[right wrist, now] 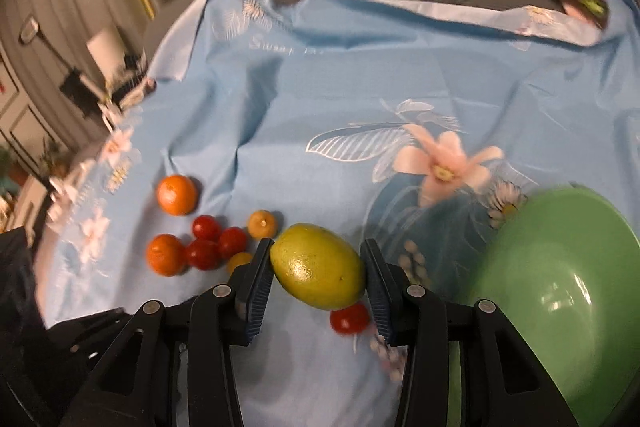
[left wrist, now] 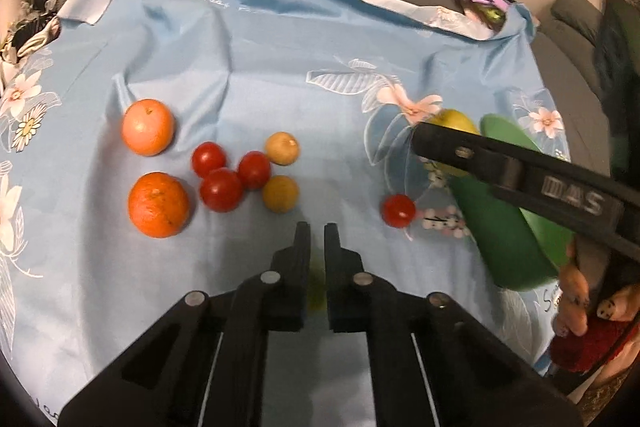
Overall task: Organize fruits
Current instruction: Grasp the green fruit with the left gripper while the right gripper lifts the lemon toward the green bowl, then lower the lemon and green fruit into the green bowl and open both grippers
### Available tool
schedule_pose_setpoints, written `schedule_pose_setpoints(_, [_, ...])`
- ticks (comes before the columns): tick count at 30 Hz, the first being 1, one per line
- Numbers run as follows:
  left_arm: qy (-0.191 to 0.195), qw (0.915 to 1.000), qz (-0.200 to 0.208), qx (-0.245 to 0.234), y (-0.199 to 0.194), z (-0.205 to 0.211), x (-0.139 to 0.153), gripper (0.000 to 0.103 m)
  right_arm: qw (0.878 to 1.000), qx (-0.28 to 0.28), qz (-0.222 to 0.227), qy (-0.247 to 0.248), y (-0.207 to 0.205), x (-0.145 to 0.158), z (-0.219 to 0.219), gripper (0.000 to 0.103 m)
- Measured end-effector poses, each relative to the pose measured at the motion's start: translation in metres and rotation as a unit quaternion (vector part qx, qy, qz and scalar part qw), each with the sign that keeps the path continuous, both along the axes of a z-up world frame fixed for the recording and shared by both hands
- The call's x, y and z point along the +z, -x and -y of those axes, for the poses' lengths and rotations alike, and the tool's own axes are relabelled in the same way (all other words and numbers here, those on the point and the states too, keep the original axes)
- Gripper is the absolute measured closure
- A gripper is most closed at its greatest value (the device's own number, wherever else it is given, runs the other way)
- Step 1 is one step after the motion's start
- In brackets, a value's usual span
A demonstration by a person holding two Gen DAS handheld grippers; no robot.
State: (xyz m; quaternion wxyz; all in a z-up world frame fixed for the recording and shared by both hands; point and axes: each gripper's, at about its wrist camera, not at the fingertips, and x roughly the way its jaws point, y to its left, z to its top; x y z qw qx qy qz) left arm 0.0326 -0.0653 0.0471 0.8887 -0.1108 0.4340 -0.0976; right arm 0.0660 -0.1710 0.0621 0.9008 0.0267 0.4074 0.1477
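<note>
Your right gripper [right wrist: 318, 269] is up off the cloth [right wrist: 320, 87], reaching in from the right, with its fingers [right wrist: 256, 279] clamped on the lemon [right wrist: 318, 265]. The lemon sits sideways between the pads, one end against each. In the left view you can see that same arm stretched over the green bowl [left wrist: 508, 227], the lemon [left wrist: 454, 121] peeking out past its tip.

Your left gripper [left wrist: 317, 231] hangs low over the cloth, pointing forward, fingers [left wrist: 302, 243] nearly together with just a narrow slit and nothing between them. Something greenish is blurred beneath the gap; can't tell what.

Two oranges [left wrist: 158, 205], three tomatoes [left wrist: 221, 189] and two small yellow-brown fruits [left wrist: 281, 193] are clustered ahead-left of it. One stray tomato [left wrist: 398, 211] lies between that cluster and the bowl.
</note>
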Motion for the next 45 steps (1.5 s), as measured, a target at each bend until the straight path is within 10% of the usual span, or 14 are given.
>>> schedule_pose_setpoints(5, [0.015,0.9997,-0.008,0.017,-0.004,-0.008,-0.002,0.096,0.999,-0.029,0.014,-0.024,0.021,0.003,0.024,0.058])
schedule_pose_setpoints(14, [0.005,0.999,-0.031,0.031,0.002,-0.017,-0.005,0.059,0.998,-0.041,0.038,-0.042,0.03,0.014,0.036,0.058])
schedule_pose_setpoints(31, [-0.003,0.9941,-0.098,0.047,0.012,-0.025,-0.026,0.06,0.995,-0.061,0.058,-0.054,0.044,0.024,0.06,0.058])
schedule_pose_setpoints(45, [-0.004,0.9995,-0.021,0.022,0.023,0.004,0.015,0.069,0.99,-0.086,0.073,-0.082,0.054,0.033,0.087,0.058])
